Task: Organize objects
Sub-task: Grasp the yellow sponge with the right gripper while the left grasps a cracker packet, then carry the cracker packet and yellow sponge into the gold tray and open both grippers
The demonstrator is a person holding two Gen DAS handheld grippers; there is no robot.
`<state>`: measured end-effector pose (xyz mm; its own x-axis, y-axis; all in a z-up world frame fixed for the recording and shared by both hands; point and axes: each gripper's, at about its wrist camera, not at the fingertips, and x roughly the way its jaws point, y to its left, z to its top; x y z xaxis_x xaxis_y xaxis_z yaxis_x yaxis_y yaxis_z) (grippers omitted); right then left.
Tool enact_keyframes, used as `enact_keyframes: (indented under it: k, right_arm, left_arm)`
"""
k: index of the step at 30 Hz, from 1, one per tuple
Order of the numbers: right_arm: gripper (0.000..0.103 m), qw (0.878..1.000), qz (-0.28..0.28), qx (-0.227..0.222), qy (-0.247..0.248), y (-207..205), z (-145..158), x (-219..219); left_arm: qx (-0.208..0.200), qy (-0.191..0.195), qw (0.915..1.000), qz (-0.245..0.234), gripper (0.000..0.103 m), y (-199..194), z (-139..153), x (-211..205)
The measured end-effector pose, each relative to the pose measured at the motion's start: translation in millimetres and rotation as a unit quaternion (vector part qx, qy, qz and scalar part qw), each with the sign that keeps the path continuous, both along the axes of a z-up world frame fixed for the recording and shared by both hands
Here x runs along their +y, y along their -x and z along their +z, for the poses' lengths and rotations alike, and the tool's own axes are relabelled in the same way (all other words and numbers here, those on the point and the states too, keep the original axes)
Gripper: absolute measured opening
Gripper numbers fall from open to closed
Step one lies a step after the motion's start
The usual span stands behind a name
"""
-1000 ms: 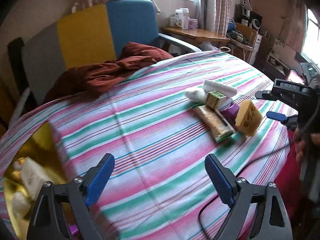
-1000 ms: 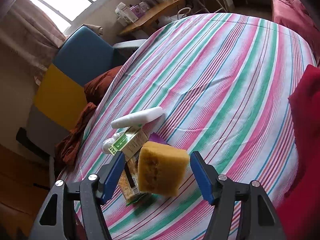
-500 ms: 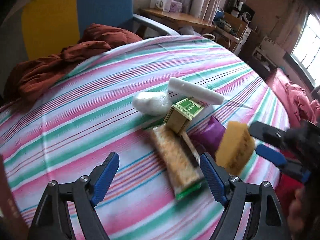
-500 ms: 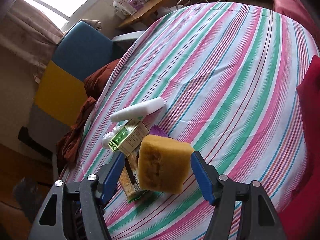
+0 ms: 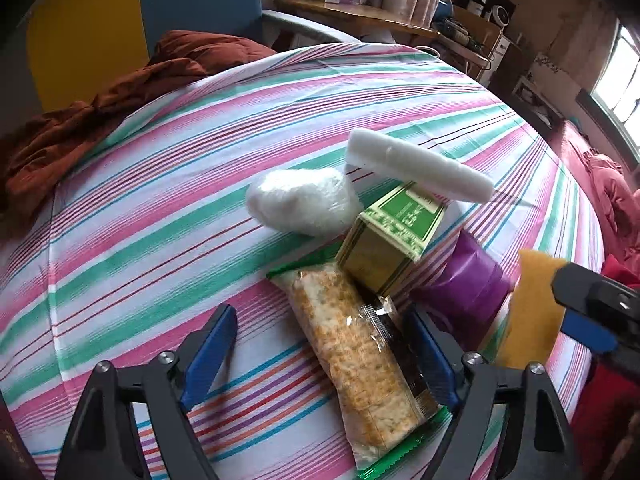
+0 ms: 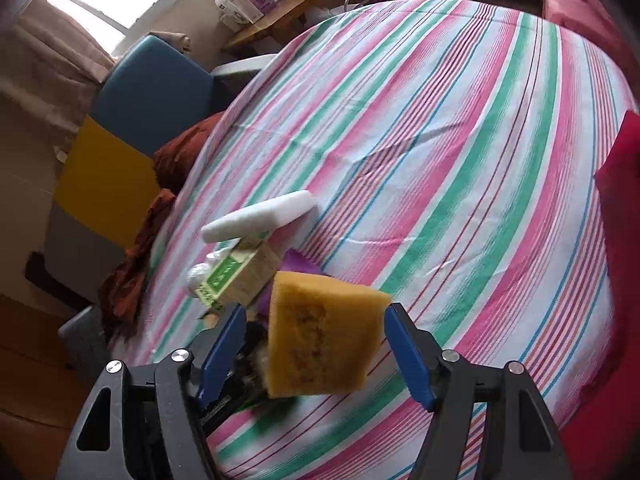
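A pile of objects lies on the striped tablecloth (image 5: pixel 160 208): a cracker packet (image 5: pixel 356 348), a green and gold box (image 5: pixel 394 236), a white wrapped bundle (image 5: pixel 300 200), a white foam bar (image 5: pixel 416 170) and a purple pouch (image 5: pixel 464 288). My left gripper (image 5: pixel 324 352) is open, its fingers on either side of the cracker packet. A yellow sponge (image 6: pixel 320 336) stands on edge between the open fingers of my right gripper (image 6: pixel 314 348); no pad touches it. The sponge (image 5: pixel 532 308) and right gripper (image 5: pixel 592 316) show at the right of the left wrist view.
A rust-brown cloth (image 5: pixel 120 92) lies at the table's far left by a blue and yellow chair (image 5: pixel 140 12). A red cushion (image 6: pixel 624 208) sits at the right edge. A wooden side table (image 5: pixel 352 16) with boxes stands behind.
My left gripper has moved right and forward to the pile, and now straddles the cracker packet. My right gripper has stayed open around the sponge, shifting slightly.
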<state>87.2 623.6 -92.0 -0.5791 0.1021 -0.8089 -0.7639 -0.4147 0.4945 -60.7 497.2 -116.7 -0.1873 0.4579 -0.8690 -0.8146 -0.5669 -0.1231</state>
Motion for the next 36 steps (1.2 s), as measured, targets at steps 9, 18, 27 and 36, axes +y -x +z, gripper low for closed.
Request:
enact_keyframes:
  k: [9, 18, 27, 36]
  right_arm:
    - [0.072, 0.999, 0.018, -0.045, -0.021, 9, -6, -2]
    - [0.045, 0.997, 0.05, -0.044, -0.038, 12, 0, -10]
    - [0.045, 0.994, 0.093, 0.003, -0.055, 20, 14, -25]
    - [0.045, 0.988, 0.141, 0.025, -0.062, 32, 20, -40]
  left_arm:
    - [0.002, -0.01, 0.9999, 0.01, 0.059, 0, 5, -46]
    - [0.015, -0.033, 0.9991, 0.024, 0.053, -22, 4, -105]
    - [0.05, -0.047, 0.9973, 0.025, 0.053, -36, -1, -121]
    - [0.058, -0.057, 0.9964, 0.022, 0.052, -37, -1, -123]
